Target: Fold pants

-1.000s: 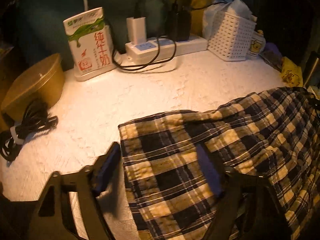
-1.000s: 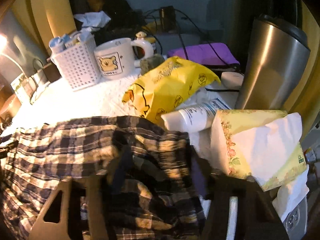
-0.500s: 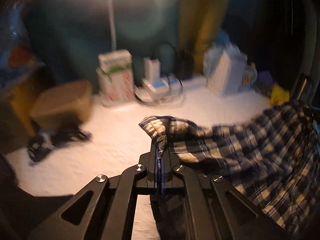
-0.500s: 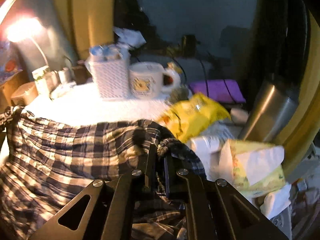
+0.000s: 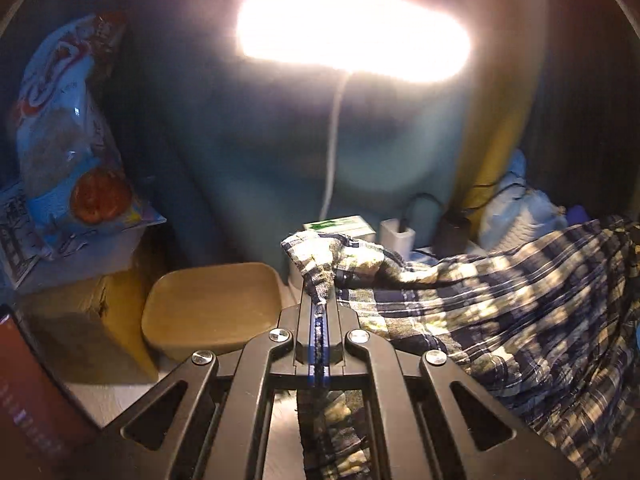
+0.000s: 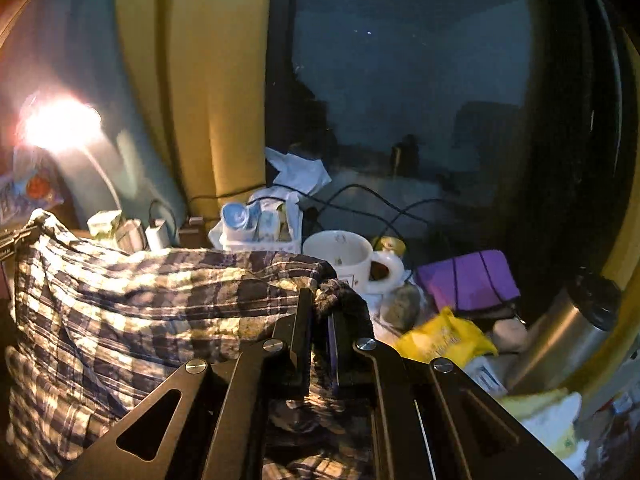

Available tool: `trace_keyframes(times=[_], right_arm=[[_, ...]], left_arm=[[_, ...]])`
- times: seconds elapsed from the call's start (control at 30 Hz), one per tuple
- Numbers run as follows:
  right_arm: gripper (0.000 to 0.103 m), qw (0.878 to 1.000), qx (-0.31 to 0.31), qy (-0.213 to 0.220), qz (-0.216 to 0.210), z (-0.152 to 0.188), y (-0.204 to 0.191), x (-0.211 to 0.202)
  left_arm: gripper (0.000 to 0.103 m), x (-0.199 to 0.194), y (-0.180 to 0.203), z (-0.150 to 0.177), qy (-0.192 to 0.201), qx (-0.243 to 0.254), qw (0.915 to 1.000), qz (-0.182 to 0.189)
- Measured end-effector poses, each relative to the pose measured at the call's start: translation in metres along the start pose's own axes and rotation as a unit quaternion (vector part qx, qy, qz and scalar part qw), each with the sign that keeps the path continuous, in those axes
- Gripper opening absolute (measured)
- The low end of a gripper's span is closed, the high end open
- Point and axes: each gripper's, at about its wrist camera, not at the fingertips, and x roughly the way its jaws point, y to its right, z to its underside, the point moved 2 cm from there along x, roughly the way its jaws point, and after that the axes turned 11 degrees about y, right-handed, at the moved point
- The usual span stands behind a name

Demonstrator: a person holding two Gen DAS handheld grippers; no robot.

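The plaid pants (image 5: 500, 312) hang lifted off the table, stretched between both grippers. My left gripper (image 5: 319, 312) is shut on one corner of the pants, and a tuft of cloth sticks up past its tips. In the right wrist view the same pants (image 6: 132, 304) drape to the left. My right gripper (image 6: 322, 312) is shut on the bunched dark edge of the opposite corner. The far left corner in that view reaches the other gripper at the frame edge.
A lit desk lamp (image 5: 352, 36) glares overhead. A tan lidded bowl (image 5: 212, 308), a cardboard box (image 5: 80, 320) and a snack bag (image 5: 68, 128) stand left. A white mug (image 6: 352, 260), basket (image 6: 260, 228), purple pouch (image 6: 468, 280), yellow bag (image 6: 444, 336) and steel tumbler (image 6: 568, 332) crowd the right.
Both grippers went from open over the flat pants to shut on its corners. They have since risen and tilted up, lifting the cloth off the white table.
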Motion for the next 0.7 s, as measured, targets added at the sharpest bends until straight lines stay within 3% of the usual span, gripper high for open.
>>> trace_keyframes(times=[0.27,0.5,0.6,0.67,0.7], right_arm=[[0.006,0.997,0.034,-0.067,0.013,0.035,0.013,0.077],[0.006,0.994,0.035,-0.099,0.030,0.057,0.019,0.106],[0.006,0.993,0.029,-0.107,0.030,0.057,0.018,0.111],[0.006,0.994,0.018,-0.105,0.026,0.054,0.014,0.109],[0.007,0.994,0.012,-0.104,0.026,0.053,0.013,0.108]], left_arm=[[0.001,0.064,0.012,0.029,-0.048,0.014,0.9987,-0.004],[0.005,0.090,0.015,0.051,-0.095,0.016,0.9953,-0.006],[0.040,0.091,0.010,0.048,-0.104,0.001,0.9946,0.000],[0.074,0.081,0.009,0.042,-0.087,-0.004,0.9962,0.001],[0.078,0.073,0.008,0.037,-0.076,-0.003,0.9971,-0.001]])
